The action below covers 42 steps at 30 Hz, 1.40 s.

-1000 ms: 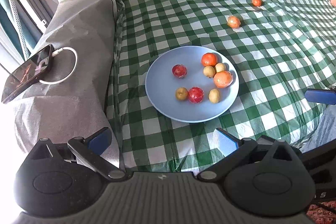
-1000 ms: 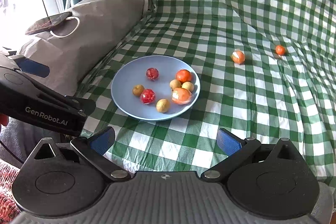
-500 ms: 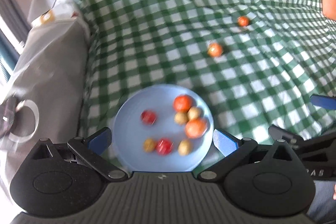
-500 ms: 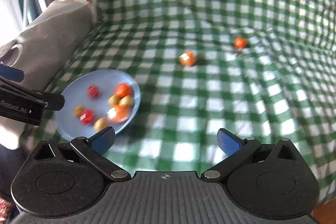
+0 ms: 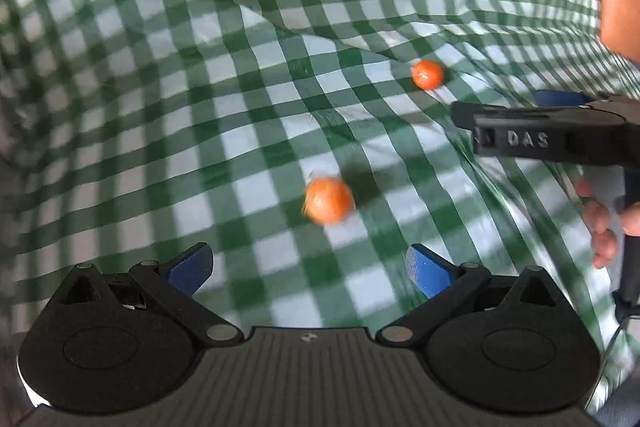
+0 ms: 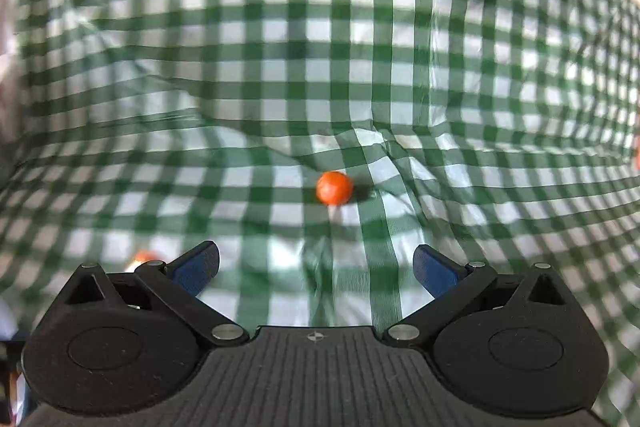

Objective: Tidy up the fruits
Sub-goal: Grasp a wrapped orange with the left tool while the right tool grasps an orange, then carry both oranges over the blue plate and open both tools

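So your left gripper (image 5: 308, 267) has its jaws spread wide with nothing between them, hanging over the green checked cloth (image 5: 160, 107). Just ahead of it, a bit right of centre between the blue pads, sits the bigger orange fruit (image 5: 329, 200), blurry but clearly lying on the cloth. Further off and to the right is the smaller orange fruit (image 5: 427, 75), well apart from the first. Right of that, your right gripper (image 5: 560, 131) comes in from the edge, with your hand (image 5: 600, 223) wrapped round its handle. From the right wrist view, that gripper's jaws are wide apart too, empty, and the small fruit (image 6: 334, 187) sits dead ahead on the rumpled cloth. The other fruit (image 6: 146, 255) just peeks out behind its left finger.
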### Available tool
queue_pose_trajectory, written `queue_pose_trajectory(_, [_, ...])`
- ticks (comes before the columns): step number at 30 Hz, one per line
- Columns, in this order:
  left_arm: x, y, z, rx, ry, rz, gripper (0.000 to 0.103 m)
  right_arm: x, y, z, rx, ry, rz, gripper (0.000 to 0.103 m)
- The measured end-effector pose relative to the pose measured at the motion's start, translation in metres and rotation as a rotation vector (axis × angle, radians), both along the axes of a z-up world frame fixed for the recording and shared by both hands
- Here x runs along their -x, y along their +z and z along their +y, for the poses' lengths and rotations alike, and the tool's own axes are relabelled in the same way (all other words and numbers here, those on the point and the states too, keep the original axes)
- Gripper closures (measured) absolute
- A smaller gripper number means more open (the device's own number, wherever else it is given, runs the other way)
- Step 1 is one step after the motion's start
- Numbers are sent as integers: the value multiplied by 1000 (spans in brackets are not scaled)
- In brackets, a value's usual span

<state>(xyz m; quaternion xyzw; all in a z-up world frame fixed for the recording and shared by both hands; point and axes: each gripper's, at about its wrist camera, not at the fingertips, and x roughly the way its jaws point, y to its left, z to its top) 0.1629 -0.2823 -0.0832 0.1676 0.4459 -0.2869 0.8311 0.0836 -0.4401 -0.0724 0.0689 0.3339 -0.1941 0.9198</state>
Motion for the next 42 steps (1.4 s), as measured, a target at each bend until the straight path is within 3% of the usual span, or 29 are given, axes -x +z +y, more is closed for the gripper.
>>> queue_pose_trajectory(3, [-31,-25,-20,-7,21,51,0,-42,-24,-30,-50,-7,9,1])
queue_pose_trajectory(9, [-62,-62,-37,-70,56,130,0,-109,-64,-68,-52,-60,87,1])
queue_pose_trajectory(12, [-65,-70,-39,-88,80,143,0,-121,-81,-82,-51,-96,124,1])
queue_pose_trajectory(15, [-66,-70,-42,-96,91,138,0,-121,-86,-81,-20,-85,94,3])
queue_pose_trajectory(16, [-66,-68,-42,-88,93,137,9,-121,-86,-78,-7,-73,83,18])
queue_pose_trajectory(17, [-65,-63,-41,-73,100,135,29,-120,-85,-76,-3,-56,67,31])
queue_pose_trajectory(18, [-63,-57,-38,-52,98,131,45,-119,-82,-73,-7,-35,48,66])
queue_pose_trajectory(19, [-62,-51,-35,-19,85,134,61,-118,-80,-69,-1,-30,42,65])
queue_pose_trajectory(21, [-61,-43,-27,32,108,130,61,-115,-75,-61,22,-39,43,65])
queue_pose_trajectory(26, [-45,-28,-3,84,90,116,61,-86,-58,-48,39,-27,17,65])
queue_pose_trajectory(31, [-5,4,33,77,68,60,61,-32,-31,-28,94,-6,-23,65])
queue_pose_trajectory(36, [44,46,84,90,91,27,61,37,7,16,123,52,-71,65])
queue_pose_trajectory(42, [107,76,153,55,119,5,61,121,49,91,76,131,-115,65])
